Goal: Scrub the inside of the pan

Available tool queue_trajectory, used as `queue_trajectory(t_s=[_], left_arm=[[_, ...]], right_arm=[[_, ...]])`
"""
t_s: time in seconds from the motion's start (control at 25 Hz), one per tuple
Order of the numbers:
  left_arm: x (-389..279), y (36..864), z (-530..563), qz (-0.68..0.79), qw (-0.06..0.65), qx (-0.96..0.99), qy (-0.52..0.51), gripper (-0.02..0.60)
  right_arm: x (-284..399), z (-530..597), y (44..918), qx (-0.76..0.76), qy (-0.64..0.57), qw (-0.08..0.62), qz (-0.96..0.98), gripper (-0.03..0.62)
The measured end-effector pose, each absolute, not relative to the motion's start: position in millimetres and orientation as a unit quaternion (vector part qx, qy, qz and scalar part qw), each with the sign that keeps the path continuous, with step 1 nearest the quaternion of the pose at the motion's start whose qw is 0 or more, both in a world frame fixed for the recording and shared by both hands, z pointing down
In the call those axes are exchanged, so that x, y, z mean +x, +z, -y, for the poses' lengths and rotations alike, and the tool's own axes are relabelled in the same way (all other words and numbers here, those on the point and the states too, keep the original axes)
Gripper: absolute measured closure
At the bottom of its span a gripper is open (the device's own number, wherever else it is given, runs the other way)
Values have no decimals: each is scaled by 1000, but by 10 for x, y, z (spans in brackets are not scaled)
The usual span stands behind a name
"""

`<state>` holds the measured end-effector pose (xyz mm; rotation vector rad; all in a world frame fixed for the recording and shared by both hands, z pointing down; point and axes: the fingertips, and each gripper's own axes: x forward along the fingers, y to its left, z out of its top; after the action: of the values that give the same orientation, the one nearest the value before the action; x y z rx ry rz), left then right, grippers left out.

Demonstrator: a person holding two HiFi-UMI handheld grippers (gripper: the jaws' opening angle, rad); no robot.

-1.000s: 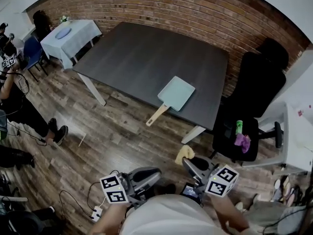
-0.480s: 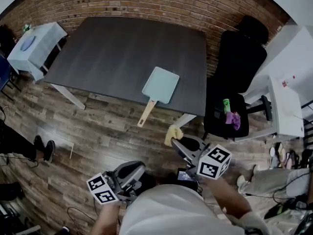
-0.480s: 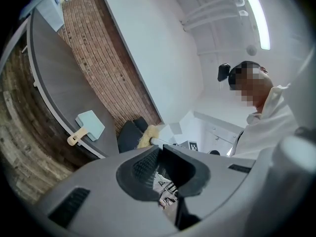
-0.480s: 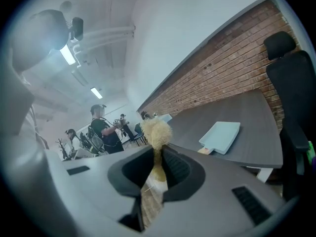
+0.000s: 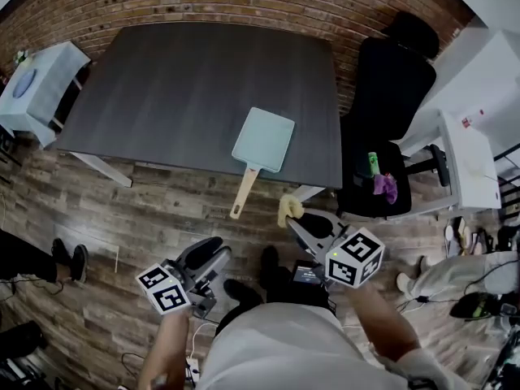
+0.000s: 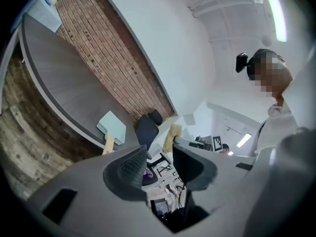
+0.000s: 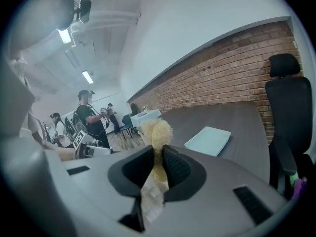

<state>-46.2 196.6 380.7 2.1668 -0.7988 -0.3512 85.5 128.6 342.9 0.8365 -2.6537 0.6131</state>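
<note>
- The pale blue-green square pan with a wooden handle [image 5: 263, 140] lies mid-frame in the head view on the dark grey counter [image 5: 187, 80]. It sits near the counter's lower edge, its handle poking past that edge toward the lower left.
- My right gripper [image 7: 158, 166] has its fingers pinching a fuzzy yellow scrubber [image 7: 157, 131]. It could be a sponge or a cloth; I can't quite tell.
- My left gripper [image 6: 159, 163] has just been opening its fingers, which stand spread with nothing between them.
- Both grippers are well short of the pan. I'd clamp the handle with the left first, then lay the scrubber flat inside so the pan won't skid.
</note>
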Motion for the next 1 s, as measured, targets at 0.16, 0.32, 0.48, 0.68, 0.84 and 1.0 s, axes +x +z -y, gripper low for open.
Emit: queue_trajectory(t_s=[0.16,0.32,0.48,0.68,0.84,1.0], left_arm=[[-479,4140,-1542,333,415,841,-100,396],[-423,4443,-1126,346,445,822,-74,364],[-303,4706,-766,343,467,814,-37,330],[-206,5009,-475,345,488,802,22,301],[-118,5190,-321,325,514,792,44,301],[22,5369,-323,282,539,791,74,301]], right_arm=[[858,-913,3641,291,230,152,916,539],[874,-438,3868,288,267,156,907,539],[864,50,4034,282,289,166,900,539],[829,565,4210,271,297,186,897,539],[836,927,4409,277,305,201,889,539],[773,1164,4595,287,321,213,877,539]])
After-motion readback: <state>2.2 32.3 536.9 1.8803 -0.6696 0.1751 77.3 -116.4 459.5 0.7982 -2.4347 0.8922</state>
